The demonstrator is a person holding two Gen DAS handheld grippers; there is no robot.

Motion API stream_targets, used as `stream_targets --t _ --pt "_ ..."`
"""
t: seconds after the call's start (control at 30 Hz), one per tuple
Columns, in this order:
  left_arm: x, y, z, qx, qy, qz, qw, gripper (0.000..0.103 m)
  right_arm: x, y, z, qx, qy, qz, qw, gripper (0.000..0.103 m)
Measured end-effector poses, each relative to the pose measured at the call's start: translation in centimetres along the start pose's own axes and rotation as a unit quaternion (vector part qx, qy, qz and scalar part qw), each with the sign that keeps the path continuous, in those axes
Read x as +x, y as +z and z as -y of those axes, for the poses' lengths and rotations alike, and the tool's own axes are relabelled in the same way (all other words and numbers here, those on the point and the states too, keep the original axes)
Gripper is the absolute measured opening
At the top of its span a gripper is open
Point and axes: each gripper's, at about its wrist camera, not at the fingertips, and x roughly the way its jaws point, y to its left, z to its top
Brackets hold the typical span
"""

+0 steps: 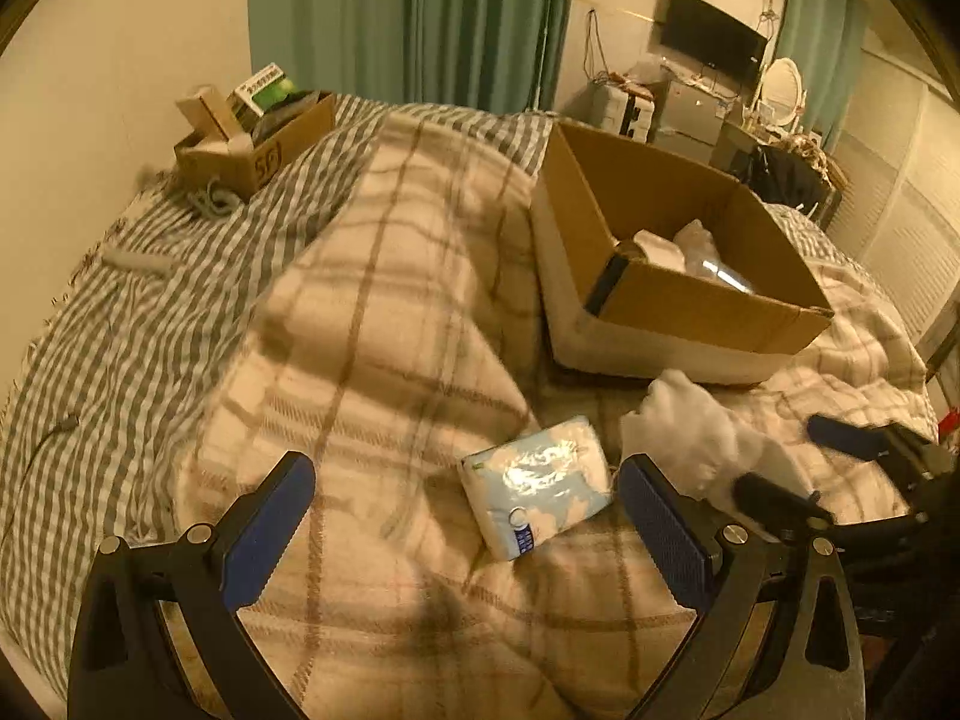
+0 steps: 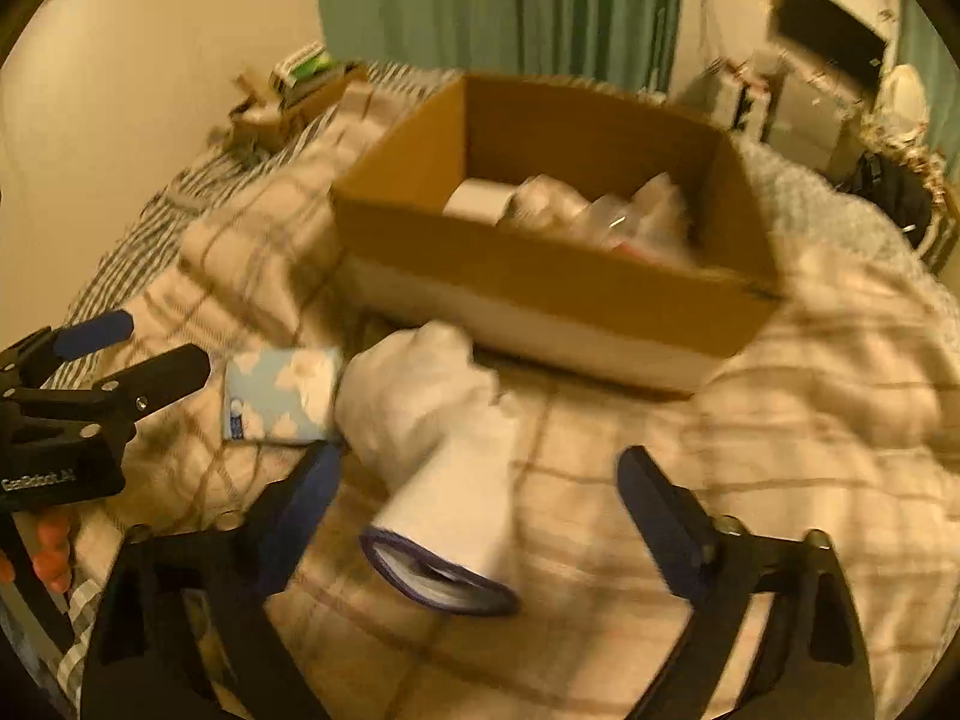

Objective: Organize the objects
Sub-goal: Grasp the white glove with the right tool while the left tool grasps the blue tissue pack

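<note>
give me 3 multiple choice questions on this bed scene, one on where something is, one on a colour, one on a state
1. Where is the tissue pack?
A. inside the big box
B. on the plaid blanket, beside the white sock
C. on the floor

2. What colour are the pads on the left tongs?
A. blue
B. red
C. white

3. What state are the right tongs in?
A. shut on the sock
B. shut on the pack
C. open, gripping nothing

Answers:
1. B: the pack lies on the blanket next to the sock, in front of the big box.
2. A: both pads show blue in the left wrist view.
3. C: the jaws stand wide apart, with the sock lying loose between and ahead of them.
</note>
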Motion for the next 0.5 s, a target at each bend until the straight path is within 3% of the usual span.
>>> stream_targets --t 0.13,0.23,0.37,0.5 --pt "0.1 -0.2 0.1 0.003 0.0 -0.005 1.0 0.103 2.4 -0.4 -1.2 -0.019 0.019 -0.037 0.999 0.048" --pt "0.0 -0.3 0.4 0.01 -0.002 -0.005 0.9999 0.103 2.0 -0.6 -1.0 -0.018 0.014 -0.029 0.999 0.037" --pt "0.1 -0.4 1.0 0.022 0.007 -0.009 0.9997 0.103 -0.5 -0.4 0.5 0.01 0.005 0.002 1.0 0.032" --pt "0.7 -0.2 2.3 0.036 0.021 -0.022 0.9989 0.103 -4.5 -0.1 2.5 0.014 -0.033 0.039 0.999 0.032"
